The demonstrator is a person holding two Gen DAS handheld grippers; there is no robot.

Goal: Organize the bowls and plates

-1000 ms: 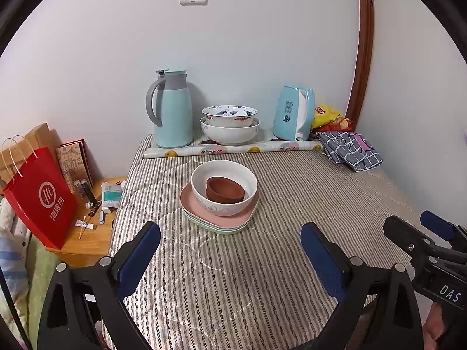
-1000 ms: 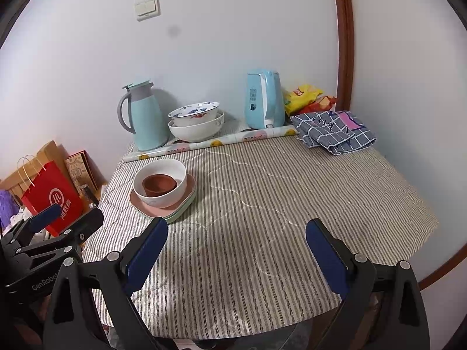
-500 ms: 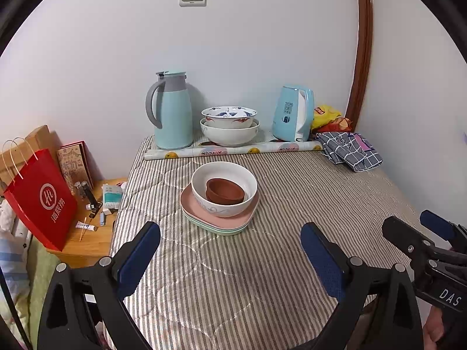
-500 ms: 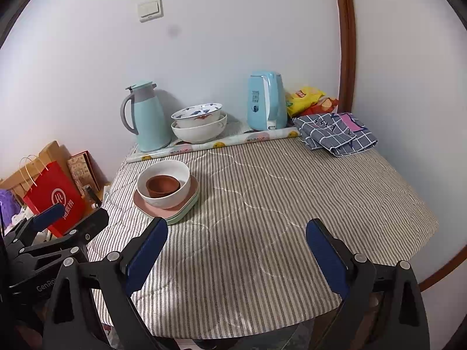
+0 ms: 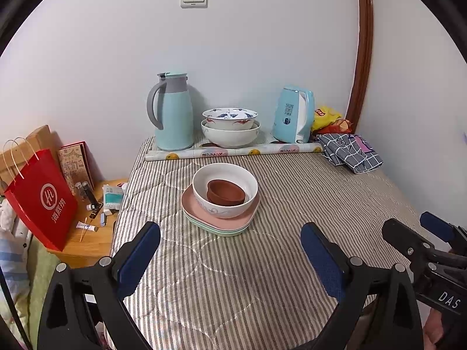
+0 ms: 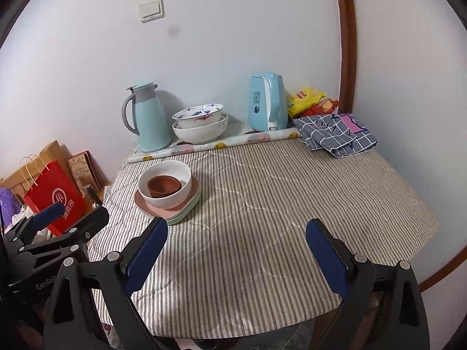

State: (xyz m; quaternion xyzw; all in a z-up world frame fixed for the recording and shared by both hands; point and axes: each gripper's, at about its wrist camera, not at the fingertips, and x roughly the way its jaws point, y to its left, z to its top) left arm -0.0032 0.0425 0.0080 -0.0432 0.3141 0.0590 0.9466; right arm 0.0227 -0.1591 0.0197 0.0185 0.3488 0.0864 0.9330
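A small brown bowl [image 5: 226, 195] [image 6: 164, 185] sits inside a white bowl [image 5: 224, 205] [image 6: 175, 197], which rests on a pink plate [image 5: 251, 214] [image 6: 140, 201] stacked over green plates [image 5: 217, 231] [image 6: 182, 217]. Two more white bowls [image 5: 230, 128] [image 6: 200, 124] are nested at the back. My left gripper [image 5: 230, 255] hangs open over the near table, short of the stack. My right gripper [image 6: 236, 250] is open too, to the right of the stack. Both hold nothing.
A teal thermos jug [image 5: 173, 116], a blue kettle [image 5: 293, 115], snack bags [image 5: 328, 118] and a folded checked cloth [image 5: 350, 153] line the back of the striped table [image 6: 292, 198]. A red bag [image 5: 43, 201] and small items on a wooden stand [image 5: 96, 233] sit left.
Both views have shifted slightly; the stack sits a little farther from the left gripper. Both grippers stay open and nothing on the table has moved.
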